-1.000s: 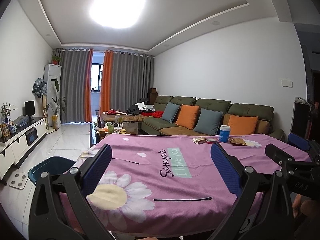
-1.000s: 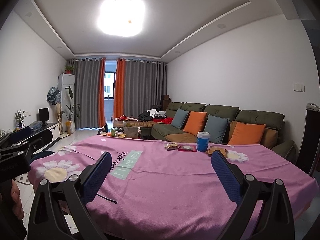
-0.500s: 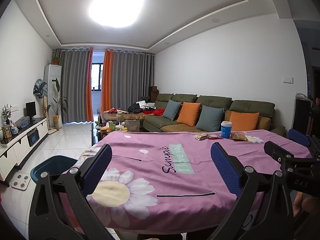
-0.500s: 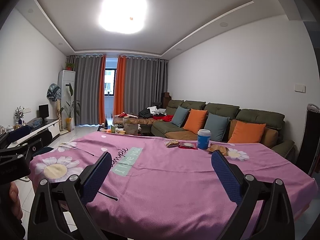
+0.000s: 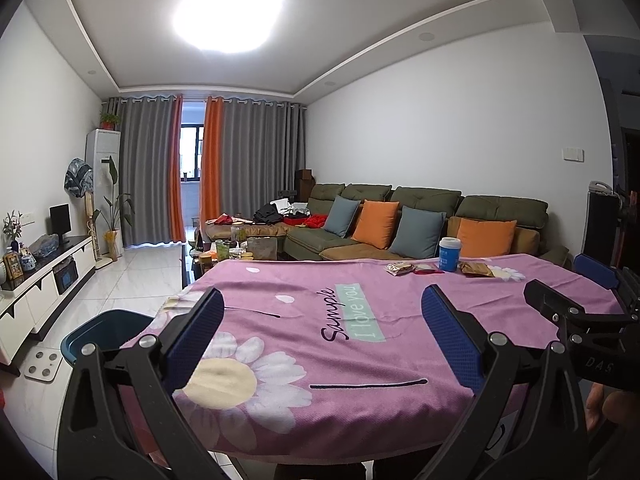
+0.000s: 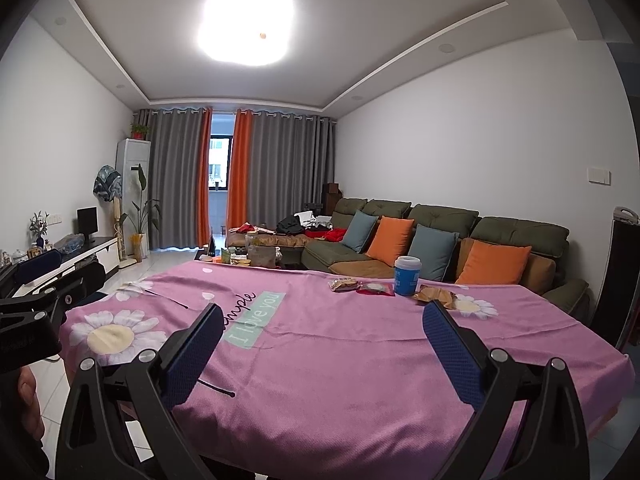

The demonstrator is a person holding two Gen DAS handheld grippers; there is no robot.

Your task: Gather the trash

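Both grippers' jaws wide apart.

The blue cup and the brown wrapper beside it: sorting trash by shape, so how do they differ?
The blue cup stands upright with a white lid; the brown wrapper lies flat and crumpled. The cup is blue and rigid-looking, the wrapper brown and creased. Both sit at the far side of the pink tablecloth, beyond both open grippers.

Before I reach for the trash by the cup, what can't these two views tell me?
- Wrappers beside the blue cup: too small in both views to read or count surely.
- Brown wrapper: its near edge sits behind the right tool's finger in the right wrist view.
- Blue bin: partly behind the tablecloth and the left tool; contents unseen.
- Cup: contents not visible.
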